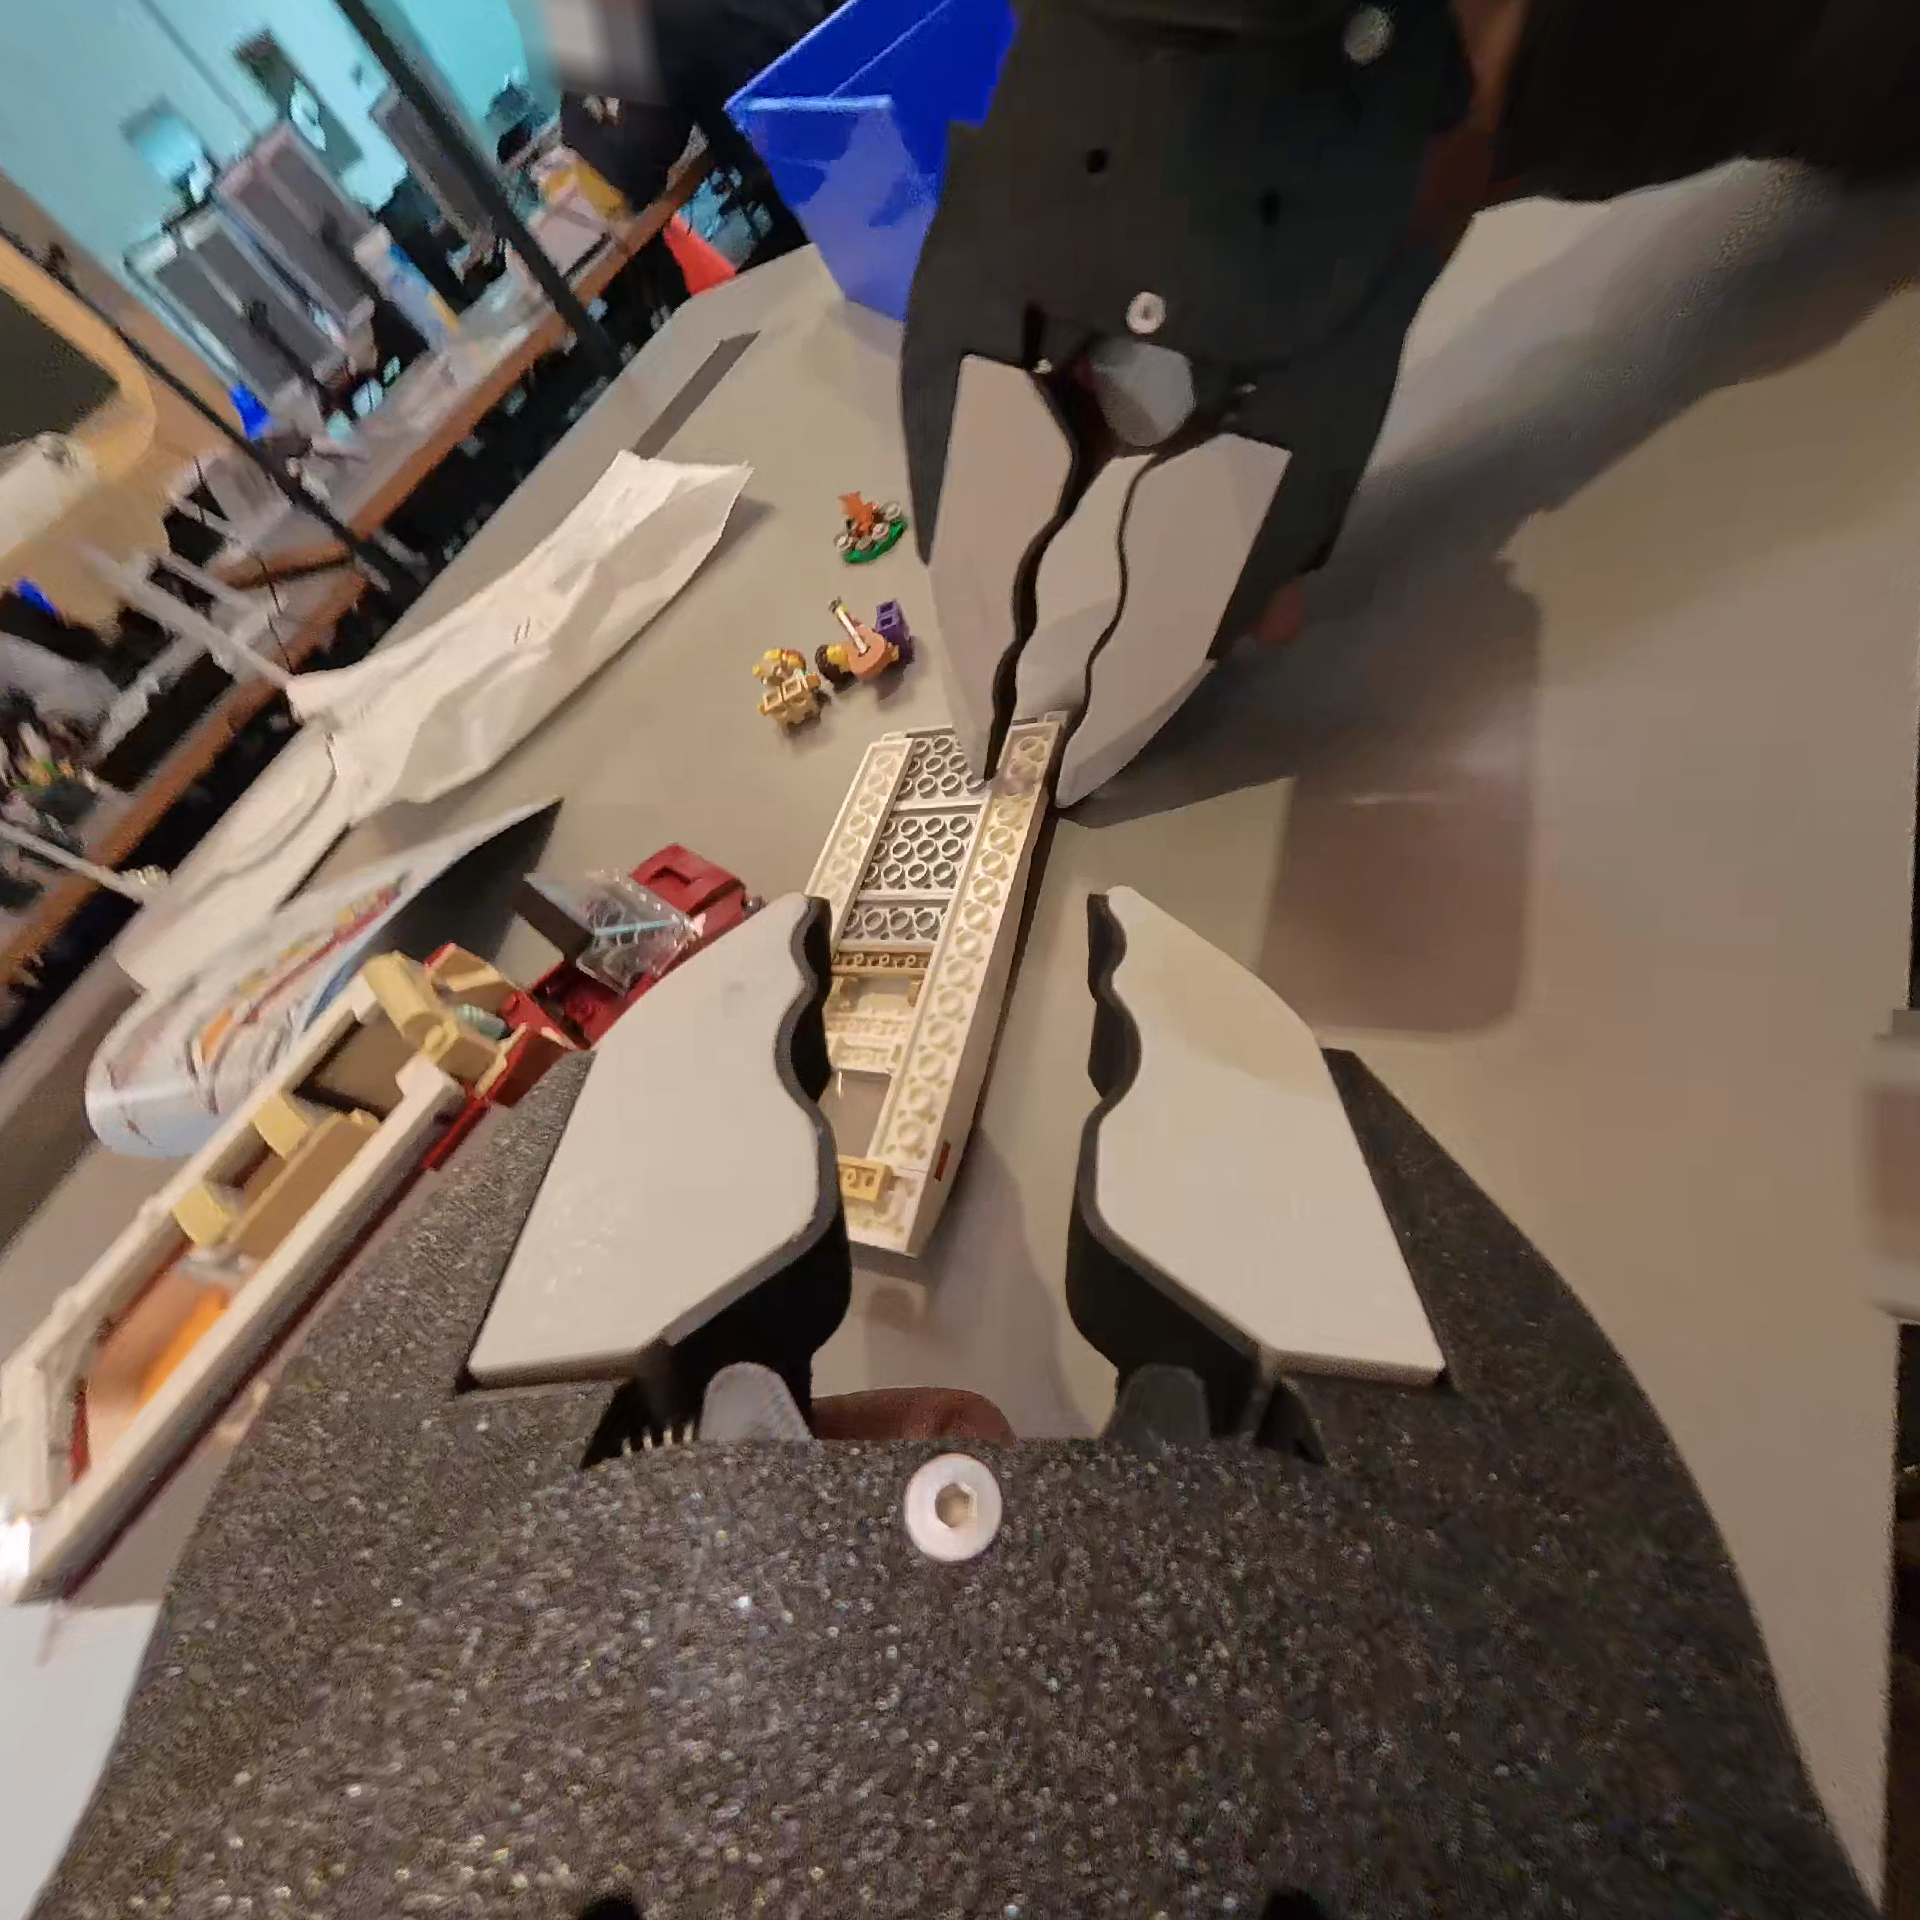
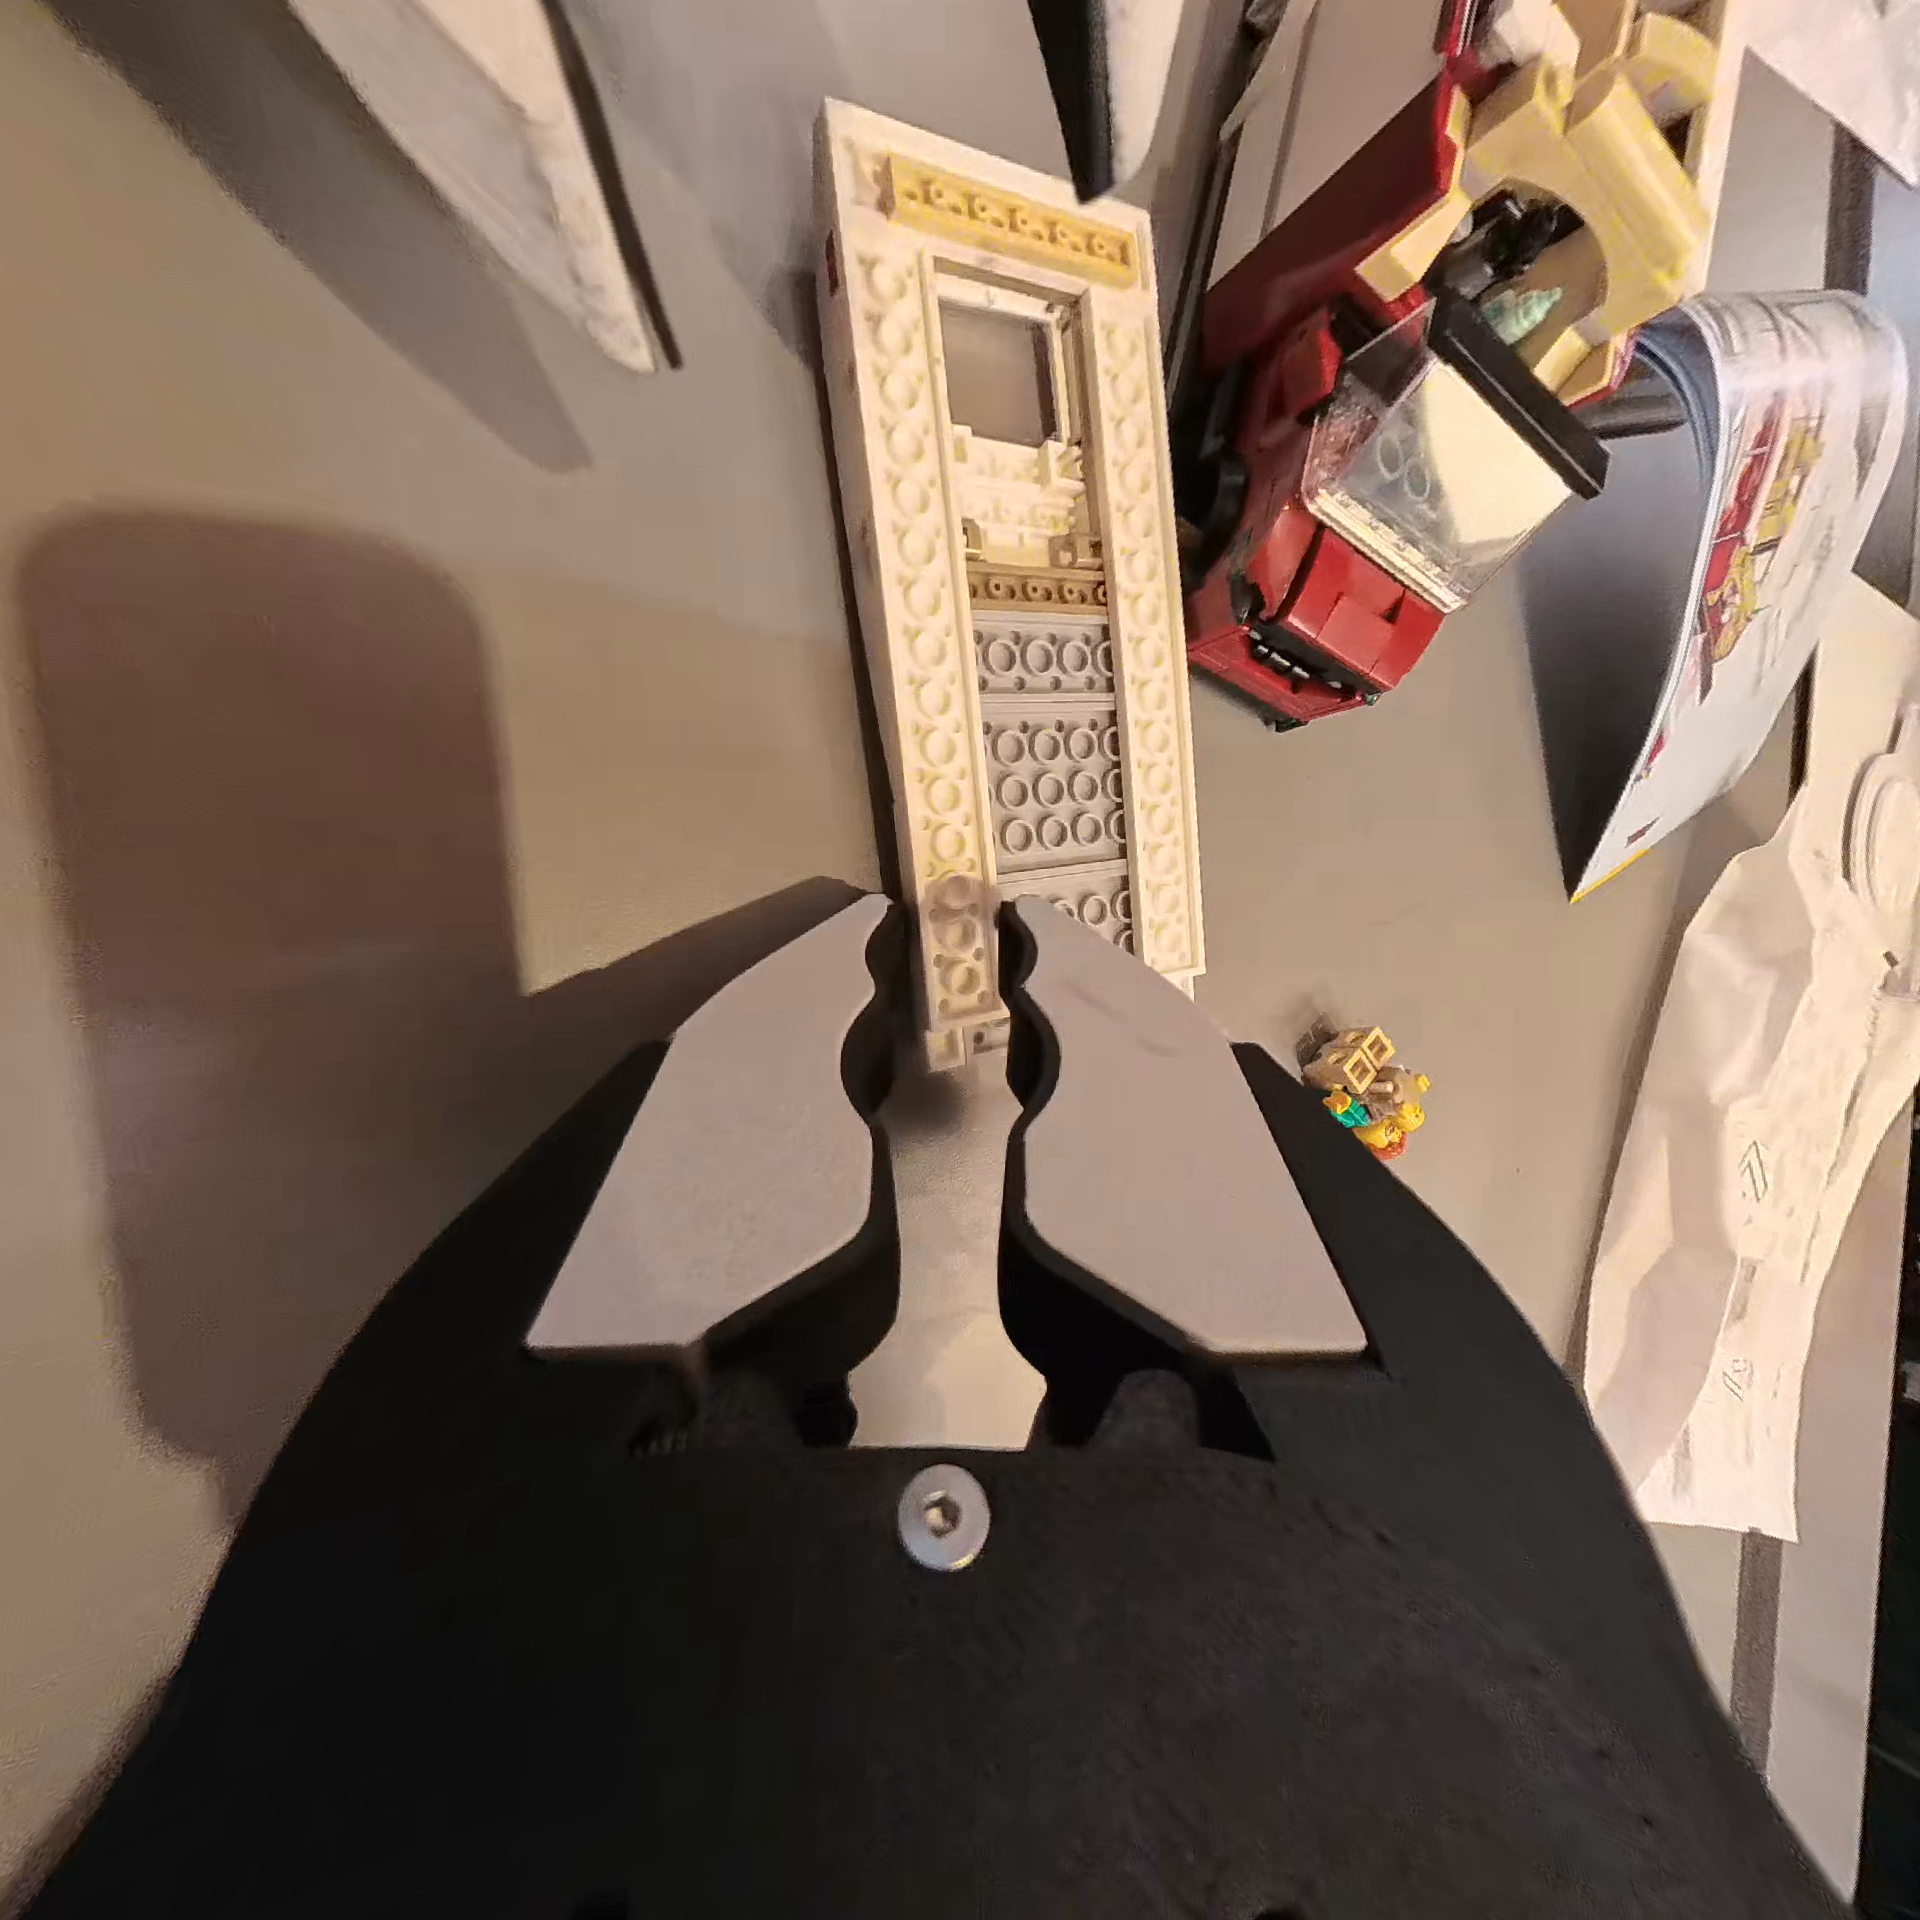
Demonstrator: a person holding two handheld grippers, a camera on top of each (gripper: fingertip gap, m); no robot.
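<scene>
My right gripper [image 2: 948, 940] clamps one side rail of the long cream-and-grey brick panel [image 2: 1039, 644], lying studs-down on the grey table [image 2: 520, 312].

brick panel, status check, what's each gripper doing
Right gripper clamped on white edge strip of brick panel. Left gripper open over its other end. Red brick car alongside, not blocking.

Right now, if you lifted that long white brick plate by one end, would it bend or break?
Probably stiff: the white brick plate lies flat on the grey table. It might snap apart, since it's built from many separate strips and grey panels. It looks thin and has a window hole, so likely light.
</scene>
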